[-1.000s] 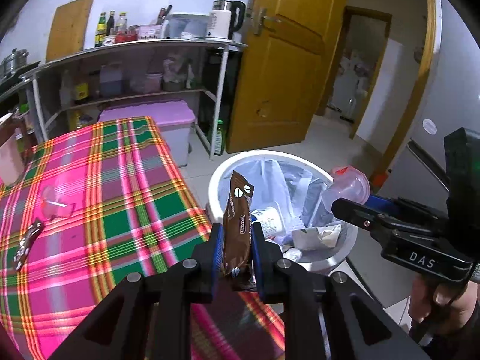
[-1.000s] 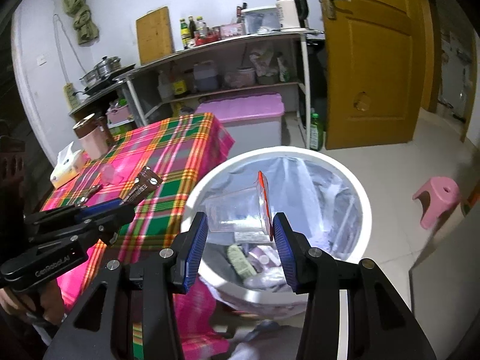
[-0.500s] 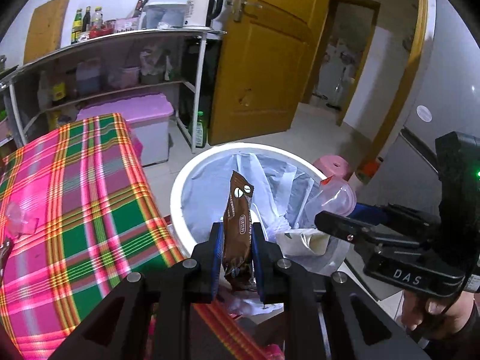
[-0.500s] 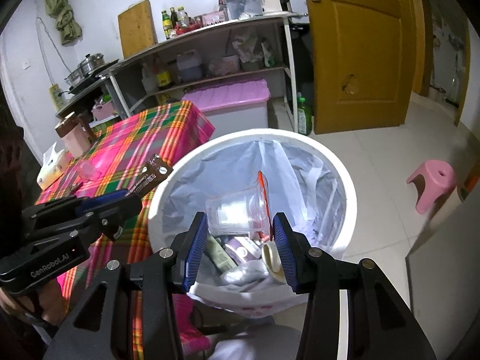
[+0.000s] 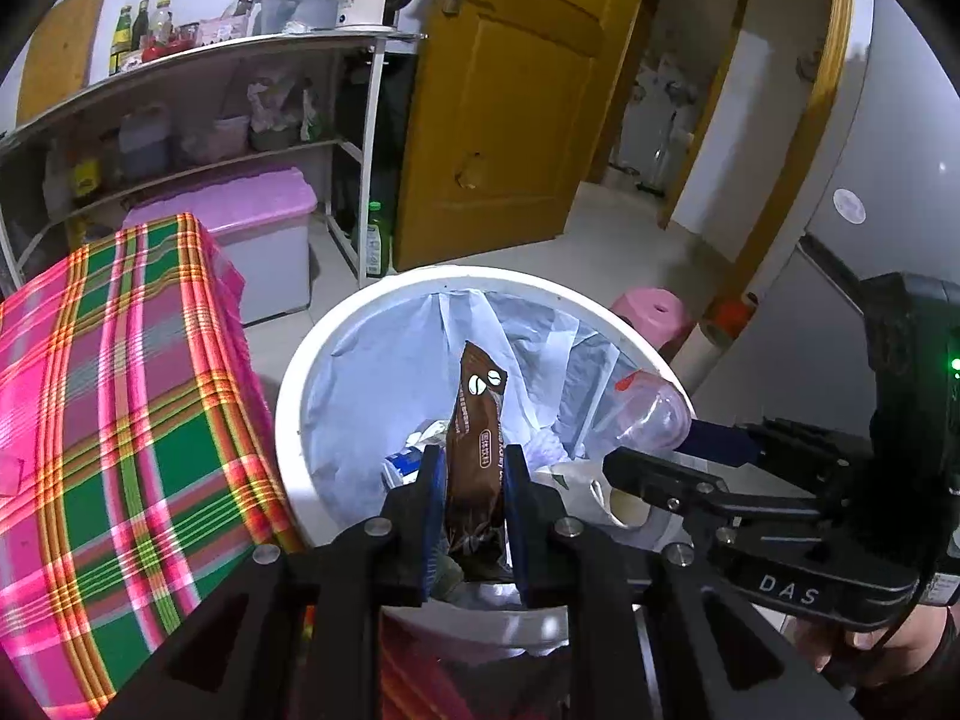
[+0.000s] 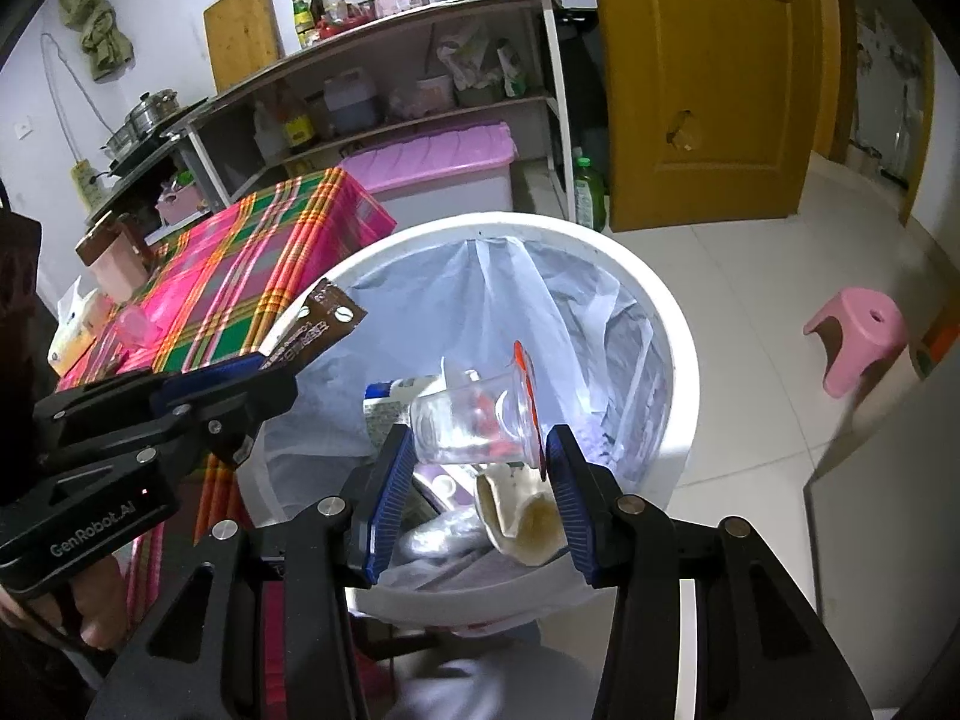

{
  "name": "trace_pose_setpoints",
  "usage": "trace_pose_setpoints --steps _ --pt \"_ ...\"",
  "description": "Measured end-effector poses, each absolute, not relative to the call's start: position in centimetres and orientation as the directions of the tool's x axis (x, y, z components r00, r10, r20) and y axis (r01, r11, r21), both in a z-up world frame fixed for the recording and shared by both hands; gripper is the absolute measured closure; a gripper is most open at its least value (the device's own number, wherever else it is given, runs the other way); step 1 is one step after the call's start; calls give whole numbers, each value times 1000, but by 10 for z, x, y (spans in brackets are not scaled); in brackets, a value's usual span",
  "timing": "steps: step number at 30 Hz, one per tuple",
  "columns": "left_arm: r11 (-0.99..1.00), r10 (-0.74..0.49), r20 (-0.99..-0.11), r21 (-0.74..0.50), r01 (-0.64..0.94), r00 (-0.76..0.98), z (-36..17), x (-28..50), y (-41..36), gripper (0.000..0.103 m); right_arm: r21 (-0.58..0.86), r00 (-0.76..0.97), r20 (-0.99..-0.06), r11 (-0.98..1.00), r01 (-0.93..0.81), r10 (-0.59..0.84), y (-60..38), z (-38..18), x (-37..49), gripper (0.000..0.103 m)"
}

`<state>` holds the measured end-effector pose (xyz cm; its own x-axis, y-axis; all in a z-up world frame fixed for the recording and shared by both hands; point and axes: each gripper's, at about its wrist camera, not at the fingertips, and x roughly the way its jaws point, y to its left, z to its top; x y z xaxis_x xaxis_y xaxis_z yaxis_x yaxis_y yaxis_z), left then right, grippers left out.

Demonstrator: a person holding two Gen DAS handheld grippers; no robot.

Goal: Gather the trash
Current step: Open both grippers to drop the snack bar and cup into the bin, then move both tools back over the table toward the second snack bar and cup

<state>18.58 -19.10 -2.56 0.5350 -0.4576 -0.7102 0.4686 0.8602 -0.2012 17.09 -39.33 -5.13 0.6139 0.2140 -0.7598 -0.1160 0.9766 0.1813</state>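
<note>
My left gripper (image 5: 473, 474) is shut on a brown snack wrapper (image 5: 477, 420) and holds it upright over the white trash bin (image 5: 288, 396). My right gripper (image 6: 480, 456) is shut on a clear plastic cup (image 6: 474, 420) with a red-edged lid, lying on its side over the bin (image 6: 684, 372). The bin has a pale liner and holds several pieces of trash. The cup (image 5: 651, 411) shows in the left wrist view too, and the wrapper (image 6: 321, 327) in the right wrist view.
A table with a pink and green plaid cloth (image 5: 108, 396) stands left of the bin. Behind are a metal shelf rack (image 5: 240, 120), a pink-lidded storage box (image 5: 240, 222) and a yellow door (image 5: 510, 108). A pink stool (image 6: 855, 336) stands on the tiled floor at right.
Both grippers have moved from beside the table to over the bin's opening, still holding the wrapper and the cup. The bin now fills the centre of both views.
</note>
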Motion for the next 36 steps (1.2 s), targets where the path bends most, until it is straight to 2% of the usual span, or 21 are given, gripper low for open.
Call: trace_pose_setpoints --steps 9,36 --pt "858 -461 -721 -213 467 517 -29 190 -194 81 181 623 -755 978 -105 207 -396 -49 171 55" --pt "886 -452 -649 -248 391 612 8 142 -137 80 172 677 -683 961 -217 275 -359 -11 133 55"
